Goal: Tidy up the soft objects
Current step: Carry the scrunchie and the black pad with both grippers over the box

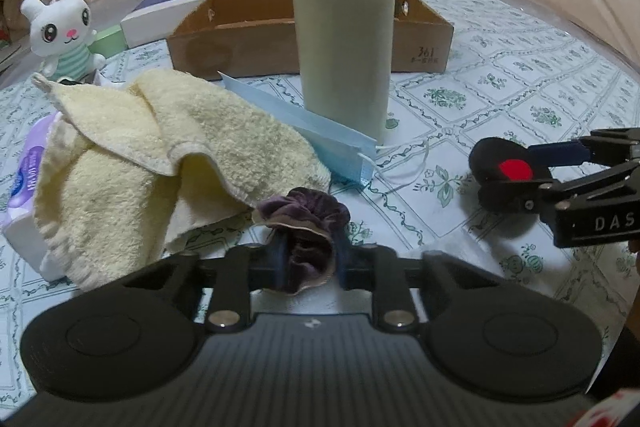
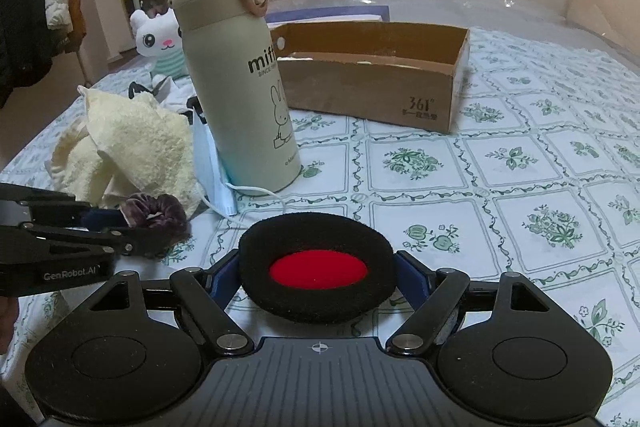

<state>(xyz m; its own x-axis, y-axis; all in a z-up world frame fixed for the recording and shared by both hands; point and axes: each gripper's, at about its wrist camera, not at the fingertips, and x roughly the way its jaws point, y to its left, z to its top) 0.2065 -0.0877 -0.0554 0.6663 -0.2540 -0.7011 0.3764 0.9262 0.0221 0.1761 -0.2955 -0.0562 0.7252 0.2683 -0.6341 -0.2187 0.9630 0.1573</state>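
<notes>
Left gripper (image 1: 306, 259): fingers pinching a purple velvet scrunchie (image 1: 302, 223), which bunches up between them and spills over their tips toward 12 o'clock. From the right wrist view the same scrunchie (image 2: 154, 213) sits at the tip of the left gripper (image 2: 132, 227), at 9 o'clock.

Right gripper (image 2: 318, 277): fingers closed on the sides of a round black foam pad with a red centre (image 2: 318, 267), held flat between them. In the left wrist view that pad (image 1: 506, 169) shows at 3 o'clock, at the end of the right gripper (image 1: 516, 173).

Surface is a bed under a green floral sheet (image 2: 500, 187). Cream towel (image 1: 160, 155) heaped at 10 o'clock, just beside the scrunchie. Blue face mask (image 1: 320, 135) leans against a beige flask (image 1: 344, 27) standing upright at 12 o'clock. Open cardboard box (image 2: 372, 83) behind the flask. White bunny plush (image 1: 64, 27) at 10 o'clock, far side. Purple wipes pack (image 1: 24, 183) partly under the towel.
</notes>
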